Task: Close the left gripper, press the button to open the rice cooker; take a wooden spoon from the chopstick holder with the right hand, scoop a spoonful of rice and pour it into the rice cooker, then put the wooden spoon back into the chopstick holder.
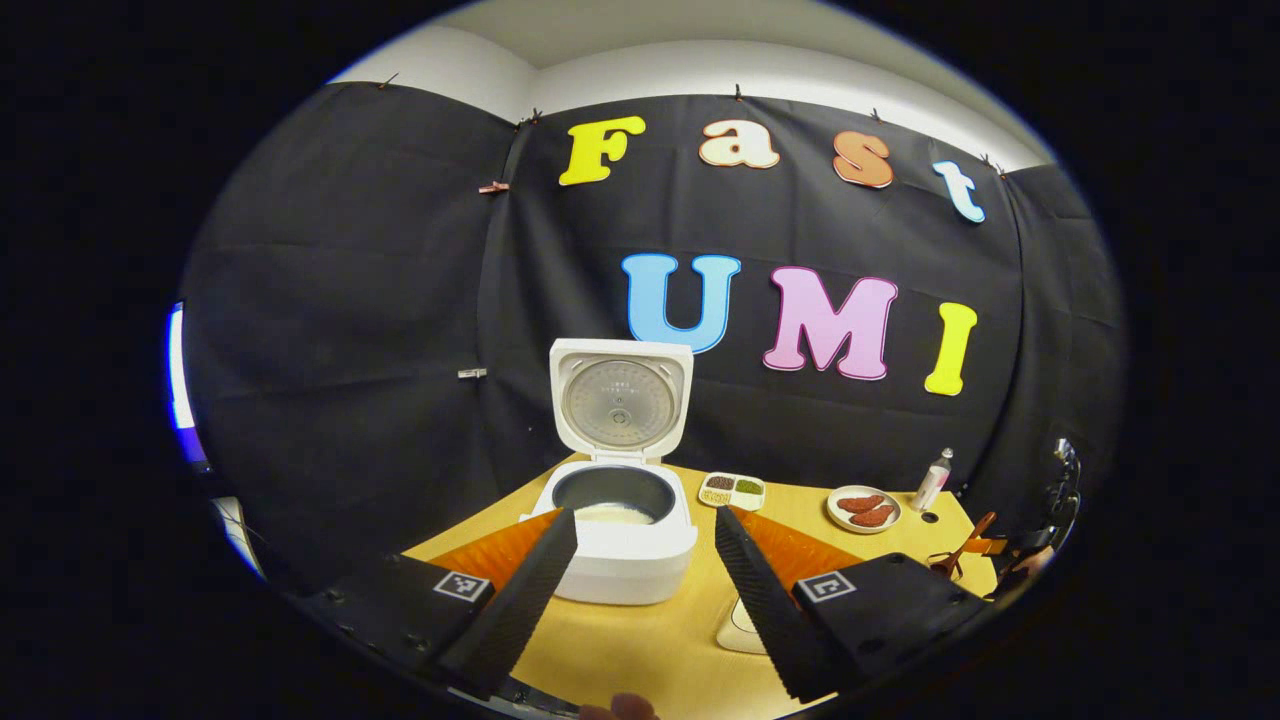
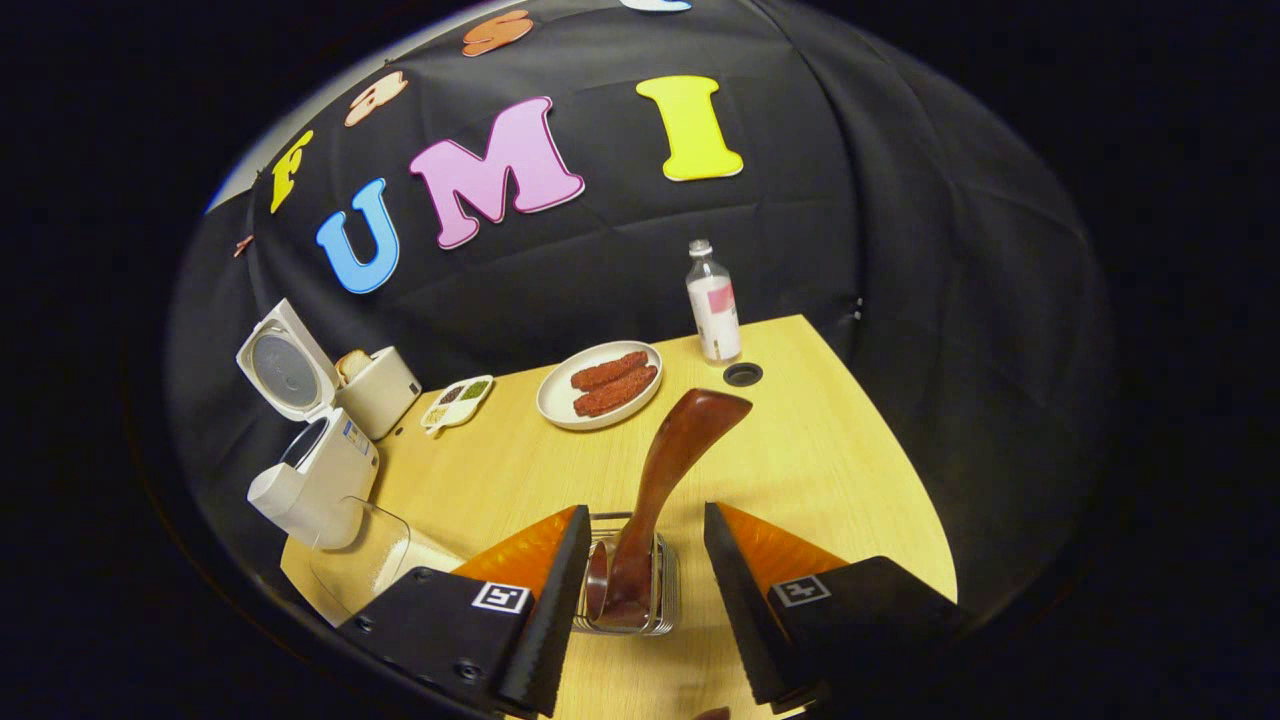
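The rice cooker [image 1: 622,500] sits in the middle of the left gripper view with its lid standing straight up, so the button step looks done. Something white lies in the bottom of its pot. The left tool [image 1: 645,580] is spread wide and holds nothing; the cooker is just past its tips.

In the right gripper view, the wooden spoon [image 2: 660,490] stands in the chopstick holder [image 2: 625,585] at the bottom middle of the frame, its round end leaning up and to the right. The right tool [image 2: 640,590] is let go, with one finger on each side of the holder and not pressing the spoon. I think the spoon is either just put back or not yet taken; I cannot tell which. A clear tub of rice [image 2: 375,560] sits on the desk [image 2: 820,470] at the lower left, beside the cooker.
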Action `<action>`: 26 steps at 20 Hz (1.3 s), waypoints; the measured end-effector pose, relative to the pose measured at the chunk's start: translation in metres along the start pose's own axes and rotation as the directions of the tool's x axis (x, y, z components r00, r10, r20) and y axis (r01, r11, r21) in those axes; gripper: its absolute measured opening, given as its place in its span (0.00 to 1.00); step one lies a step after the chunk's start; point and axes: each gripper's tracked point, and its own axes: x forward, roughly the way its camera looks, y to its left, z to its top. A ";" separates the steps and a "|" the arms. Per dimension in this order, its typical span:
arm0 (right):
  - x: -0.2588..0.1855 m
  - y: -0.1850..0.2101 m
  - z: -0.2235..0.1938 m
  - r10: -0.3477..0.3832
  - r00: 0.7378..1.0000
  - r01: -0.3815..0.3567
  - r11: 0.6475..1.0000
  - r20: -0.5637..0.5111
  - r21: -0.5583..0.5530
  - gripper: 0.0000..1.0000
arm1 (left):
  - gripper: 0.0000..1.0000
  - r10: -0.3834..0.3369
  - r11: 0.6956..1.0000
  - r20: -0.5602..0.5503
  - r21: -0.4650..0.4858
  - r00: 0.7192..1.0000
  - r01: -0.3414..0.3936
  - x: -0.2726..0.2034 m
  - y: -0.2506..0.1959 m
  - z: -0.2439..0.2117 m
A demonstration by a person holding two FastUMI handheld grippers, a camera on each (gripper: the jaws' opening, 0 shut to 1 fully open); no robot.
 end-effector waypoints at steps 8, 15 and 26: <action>0.017 0.013 0.007 0.074 0.997 -0.073 0.996 0.016 -0.057 0.24 | 0.96 0.082 0.997 -0.027 0.009 0.996 -0.082 -0.023 0.011 -0.009; -0.008 0.026 0.041 0.085 0.989 -0.075 0.993 0.122 -0.090 0.13 | 0.96 0.089 0.996 -0.023 0.004 0.996 -0.089 -0.030 0.020 -0.006; -0.096 0.175 0.102 0.226 0.929 -0.173 0.965 0.293 -0.196 0.10 | 0.96 -0.059 0.996 0.012 0.063 0.998 0.058 0.008 0.057 0.025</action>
